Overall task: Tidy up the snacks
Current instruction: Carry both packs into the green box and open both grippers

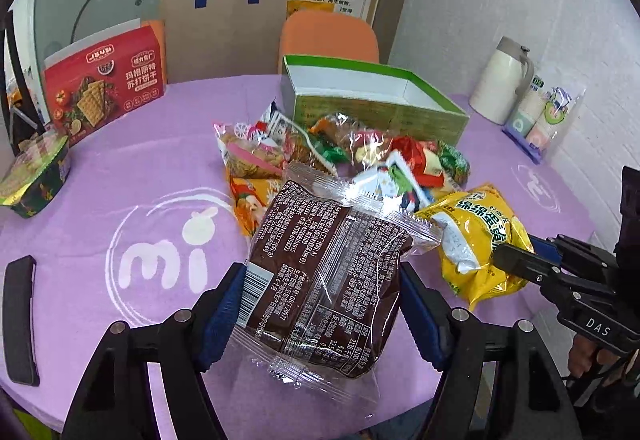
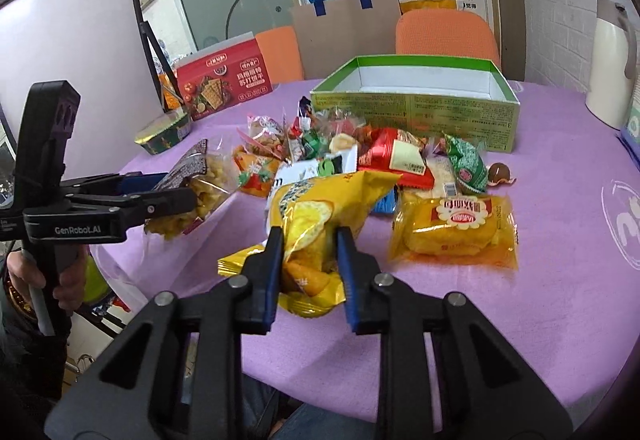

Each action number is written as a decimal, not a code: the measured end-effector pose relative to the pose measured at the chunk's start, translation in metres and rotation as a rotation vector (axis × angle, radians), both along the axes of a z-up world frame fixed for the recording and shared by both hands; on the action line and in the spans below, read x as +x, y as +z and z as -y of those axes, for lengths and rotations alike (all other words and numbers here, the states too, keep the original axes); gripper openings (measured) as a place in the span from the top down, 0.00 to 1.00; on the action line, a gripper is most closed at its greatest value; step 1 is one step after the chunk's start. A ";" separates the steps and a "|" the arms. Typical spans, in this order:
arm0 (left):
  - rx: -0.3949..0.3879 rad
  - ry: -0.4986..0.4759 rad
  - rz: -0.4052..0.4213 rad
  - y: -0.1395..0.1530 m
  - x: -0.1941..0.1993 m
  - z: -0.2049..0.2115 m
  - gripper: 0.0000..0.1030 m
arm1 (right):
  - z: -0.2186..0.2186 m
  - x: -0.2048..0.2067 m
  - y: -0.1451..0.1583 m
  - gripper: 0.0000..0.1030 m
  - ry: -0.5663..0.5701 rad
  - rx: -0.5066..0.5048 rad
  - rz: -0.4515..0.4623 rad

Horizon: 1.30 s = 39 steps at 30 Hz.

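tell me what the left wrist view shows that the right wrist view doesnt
Only the left wrist view shows the black phone-like slab lying at the table's left edge, the stacked paper cups beside the thermos, and the printed brown back of the packet held by the left gripper.

Only the right wrist view shows the orange cake packet lying flat and the round brown chocolate.

Both show the open green box, the red cracker box, the snack pile, and the yellow bag pinched by the right gripper.
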<state>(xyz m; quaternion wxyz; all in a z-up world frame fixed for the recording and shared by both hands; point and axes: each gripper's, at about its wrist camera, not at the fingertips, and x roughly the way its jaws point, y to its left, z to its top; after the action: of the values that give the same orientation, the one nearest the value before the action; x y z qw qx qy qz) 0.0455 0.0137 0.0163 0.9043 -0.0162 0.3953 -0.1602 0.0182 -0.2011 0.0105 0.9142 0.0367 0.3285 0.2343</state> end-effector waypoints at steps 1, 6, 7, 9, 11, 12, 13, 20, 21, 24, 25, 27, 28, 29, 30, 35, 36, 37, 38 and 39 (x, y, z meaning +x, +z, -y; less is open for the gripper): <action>-0.004 -0.004 0.023 0.009 0.000 0.001 0.27 | 0.002 0.001 0.007 0.73 -0.003 0.008 0.019; -0.067 -0.046 0.116 0.056 0.021 0.014 0.27 | 0.017 0.025 0.038 0.73 -0.033 0.040 0.092; -0.073 -0.053 0.131 0.063 0.028 0.019 0.27 | 0.022 0.033 0.044 0.73 -0.045 0.047 0.106; -0.067 -0.055 0.161 0.076 0.046 0.029 0.27 | 0.032 0.051 0.055 0.73 -0.077 0.052 0.127; -0.066 -0.053 0.174 0.086 0.070 0.041 0.27 | 0.044 0.074 0.062 0.73 -0.120 0.054 0.142; -0.072 -0.052 0.172 0.089 0.082 0.045 0.27 | 0.051 0.086 0.064 0.73 -0.139 0.061 0.140; -0.078 -0.050 0.168 0.092 0.097 0.050 0.27 | 0.058 0.100 0.065 0.73 -0.161 0.074 0.132; -0.082 -0.015 0.106 0.076 0.194 0.078 0.27 | 0.098 0.185 0.051 0.73 -0.259 0.119 0.033; -0.079 -0.010 0.096 0.071 0.202 0.082 0.27 | 0.101 0.195 0.047 0.73 -0.263 0.121 0.016; -0.061 0.001 0.074 0.055 0.231 0.090 0.27 | 0.105 0.223 0.035 0.72 -0.269 0.081 -0.027; -0.054 0.003 0.062 0.049 0.238 0.093 0.27 | 0.105 0.229 0.030 0.72 -0.266 0.071 -0.042; -0.049 0.005 0.036 0.039 0.250 0.096 0.26 | 0.104 0.239 0.019 0.72 -0.258 0.059 -0.076; -0.046 0.006 0.024 0.033 0.256 0.098 0.26 | 0.103 0.243 0.014 0.71 -0.257 0.050 -0.089; -0.045 0.005 0.015 0.029 0.261 0.099 0.25 | 0.102 0.245 0.009 0.70 -0.256 0.038 -0.095; -0.048 0.002 0.010 0.025 0.264 0.100 0.24 | 0.100 0.246 0.007 0.68 -0.249 0.020 -0.092; -0.080 0.035 -0.023 0.014 0.273 0.096 0.00 | 0.093 0.243 0.008 0.31 -0.217 -0.007 -0.047; -0.071 0.035 -0.022 0.013 0.273 0.097 0.00 | 0.092 0.241 0.010 0.29 -0.217 -0.016 -0.036; -0.060 0.042 -0.016 0.012 0.272 0.096 0.00 | 0.091 0.239 0.011 0.23 -0.224 -0.026 -0.031; -0.050 0.052 -0.008 0.011 0.274 0.096 0.00 | 0.091 0.241 0.012 0.20 -0.231 -0.029 -0.027; -0.039 0.059 0.002 0.013 0.272 0.095 0.00 | 0.092 0.239 0.013 0.18 -0.232 -0.026 -0.024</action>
<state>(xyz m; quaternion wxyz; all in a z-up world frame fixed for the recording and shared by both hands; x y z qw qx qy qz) 0.3174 -0.0816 0.0289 0.9085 -0.0452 0.3907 -0.1412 0.2576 -0.2928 0.0233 0.9315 0.0654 0.3362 0.1221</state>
